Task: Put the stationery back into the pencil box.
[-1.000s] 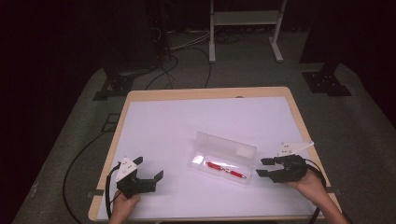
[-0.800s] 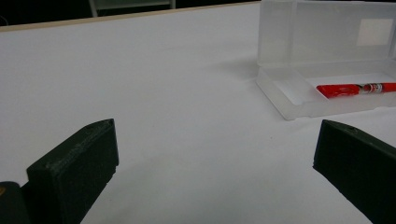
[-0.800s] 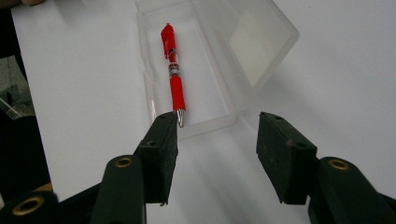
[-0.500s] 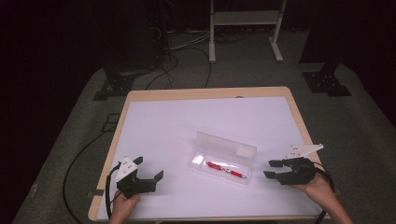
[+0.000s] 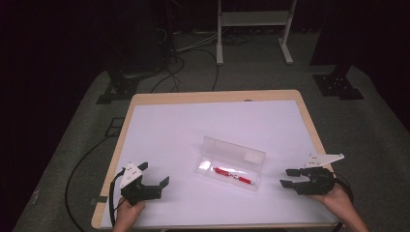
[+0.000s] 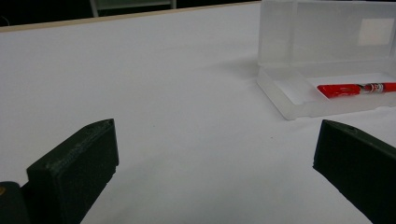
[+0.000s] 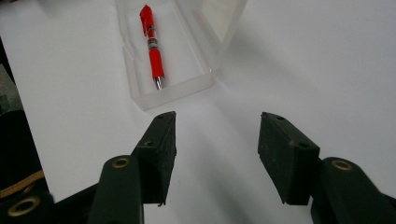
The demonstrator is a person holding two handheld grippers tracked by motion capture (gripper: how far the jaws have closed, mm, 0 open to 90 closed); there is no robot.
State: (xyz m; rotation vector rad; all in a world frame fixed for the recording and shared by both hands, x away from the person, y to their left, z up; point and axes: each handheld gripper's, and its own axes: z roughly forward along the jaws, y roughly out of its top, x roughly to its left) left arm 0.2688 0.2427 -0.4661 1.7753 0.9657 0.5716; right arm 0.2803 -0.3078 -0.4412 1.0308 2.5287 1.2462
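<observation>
No legible text anywhere. The red ballpoint pen with a clear printed midsection (image 6: 357, 88) carries small dark marks on its barrel, too fine to read. The translucent plastic pencil case with its lid raised (image 6: 322, 39) bears a pale rectangular label patch on the lid; nothing can be read on it.

Pretty much the whole white desk (image 5: 183, 130) is left open. The only obstacle is the clear case (image 5: 231, 163) in the middle, lid (image 5: 234, 149) propped up along its far side; bare surface is seen all around it.
</observation>
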